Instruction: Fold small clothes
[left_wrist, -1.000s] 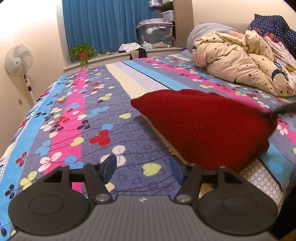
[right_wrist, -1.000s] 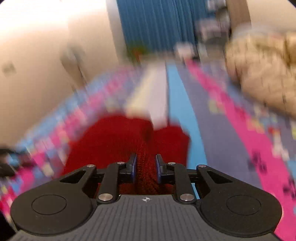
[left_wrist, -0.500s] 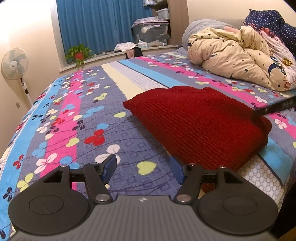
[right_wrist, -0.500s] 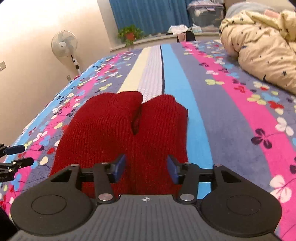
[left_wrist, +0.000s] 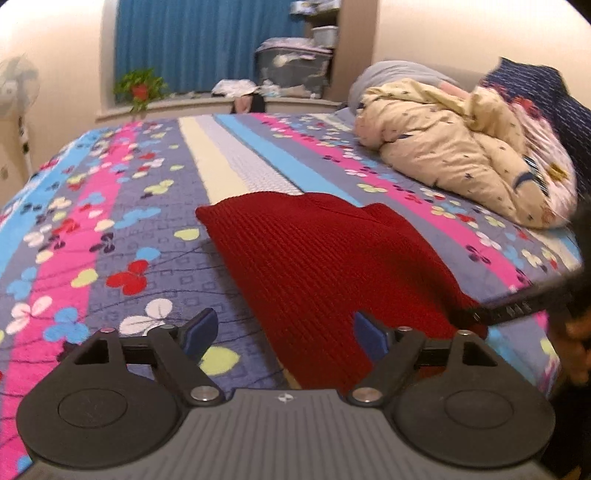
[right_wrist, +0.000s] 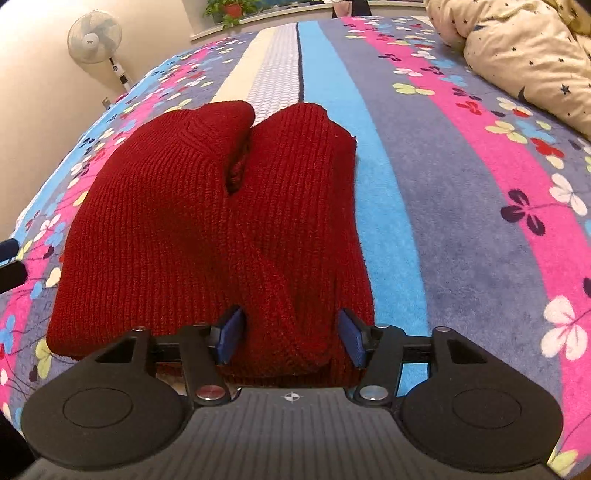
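Red ribbed knit: the small sweater (right_wrist: 207, 229) lies folded on the bed (right_wrist: 461, 192), close to its near edge and left of the blue stripe. Two lobes meet along a central seam with a dark slot at the far end; I read these as the two sides brought in toward the middle, so the bundle is compact and nearly done. The knit is thick and soft, with rounded corners, not crisp creases. It sags a little at the near hem.

My right gripper (right_wrist: 290, 338) sits at that near hem. Its jaws have just been opening, and they now stand apart with a hump of knit between the blue pads. The pads do not press on it, so I judge the cloth released and lying where the fold wants it.

My left gripper (left_wrist: 284, 330) hangs over the bed's near edge, beside the sweater's left flank. Its jaws have just been opening too and now stand wide. Bedspread and the edge of the knit show in the gap; nothing is gripped.

The bedspread is plush, striped and flower-printed. That nap probably grips the knit, which would help the fold stay put. A crumpled star-print quilt (left_wrist: 454, 155) lies well apart, toward the far right corner.
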